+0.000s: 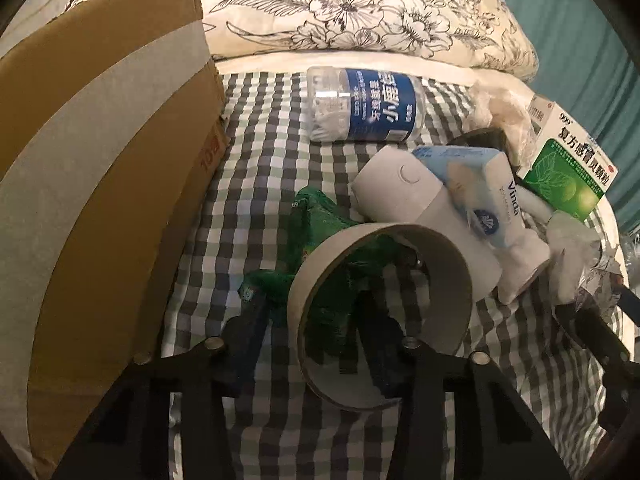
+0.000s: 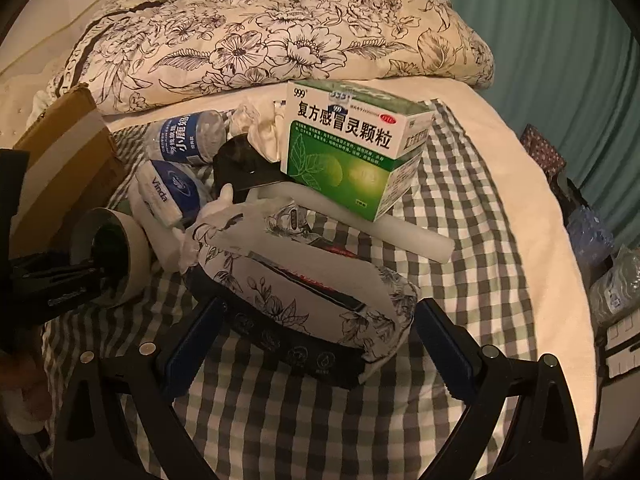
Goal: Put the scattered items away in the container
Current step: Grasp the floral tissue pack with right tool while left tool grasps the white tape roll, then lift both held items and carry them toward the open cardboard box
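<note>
My left gripper [image 1: 316, 336] is shut on a roll of tape [image 1: 380, 312], one finger inside the ring and one outside; it also shows in the right wrist view [image 2: 116, 256]. A crumpled green bag [image 1: 320, 220] lies behind it. The cardboard box [image 1: 100, 180] stands at the left. My right gripper [image 2: 320, 340] is open, its fingers either side of a floral-patterned pack [image 2: 316, 280] on the checked cloth [image 2: 440, 208]. A green medicine box [image 2: 352, 144], a blue-labelled bottle [image 2: 188, 140], a Vinda tissue pack [image 2: 168, 192] and a white cylinder [image 1: 400, 188] lie scattered.
A floral pillow [image 2: 280, 36] lies at the back of the bed. A teal curtain [image 2: 540, 40] hangs at the right. Plastic bottles [image 2: 600, 264] stand off the bed's right edge. A black object [image 2: 240, 164] and crumpled tissue [image 2: 264, 132] sit by the medicine box.
</note>
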`<action>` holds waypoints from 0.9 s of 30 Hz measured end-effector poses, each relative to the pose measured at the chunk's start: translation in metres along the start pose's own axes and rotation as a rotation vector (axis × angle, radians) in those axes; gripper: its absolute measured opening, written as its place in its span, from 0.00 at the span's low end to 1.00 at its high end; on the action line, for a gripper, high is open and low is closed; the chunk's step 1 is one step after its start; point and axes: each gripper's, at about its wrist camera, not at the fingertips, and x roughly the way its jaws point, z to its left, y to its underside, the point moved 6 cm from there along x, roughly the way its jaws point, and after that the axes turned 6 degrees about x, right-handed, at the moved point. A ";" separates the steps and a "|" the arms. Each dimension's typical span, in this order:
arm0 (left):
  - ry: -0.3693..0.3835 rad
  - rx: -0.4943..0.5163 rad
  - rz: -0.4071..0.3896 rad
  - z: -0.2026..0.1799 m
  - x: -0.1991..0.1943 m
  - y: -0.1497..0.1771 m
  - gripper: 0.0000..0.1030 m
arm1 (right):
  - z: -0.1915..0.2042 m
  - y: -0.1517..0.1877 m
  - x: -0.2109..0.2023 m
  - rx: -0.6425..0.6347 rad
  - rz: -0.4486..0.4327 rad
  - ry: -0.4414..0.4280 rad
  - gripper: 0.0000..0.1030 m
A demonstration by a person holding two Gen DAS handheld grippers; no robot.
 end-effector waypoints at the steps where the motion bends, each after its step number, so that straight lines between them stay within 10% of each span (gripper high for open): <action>1: 0.000 0.002 -0.003 0.000 0.000 0.000 0.36 | 0.001 -0.001 0.001 -0.002 -0.001 0.001 0.94; 7: 0.017 0.003 -0.019 -0.004 -0.006 -0.003 0.26 | 0.005 -0.003 0.003 -0.006 -0.008 -0.011 0.85; 17: 0.036 -0.003 -0.028 -0.005 -0.029 -0.002 0.25 | 0.003 0.002 -0.006 -0.008 -0.006 -0.001 0.29; 19: 0.040 0.005 -0.025 -0.006 -0.034 0.000 0.25 | 0.002 0.002 -0.009 -0.004 -0.005 -0.005 0.05; 27: 0.070 0.020 -0.009 -0.009 -0.040 0.007 0.04 | 0.000 0.008 -0.021 0.031 0.002 -0.060 0.02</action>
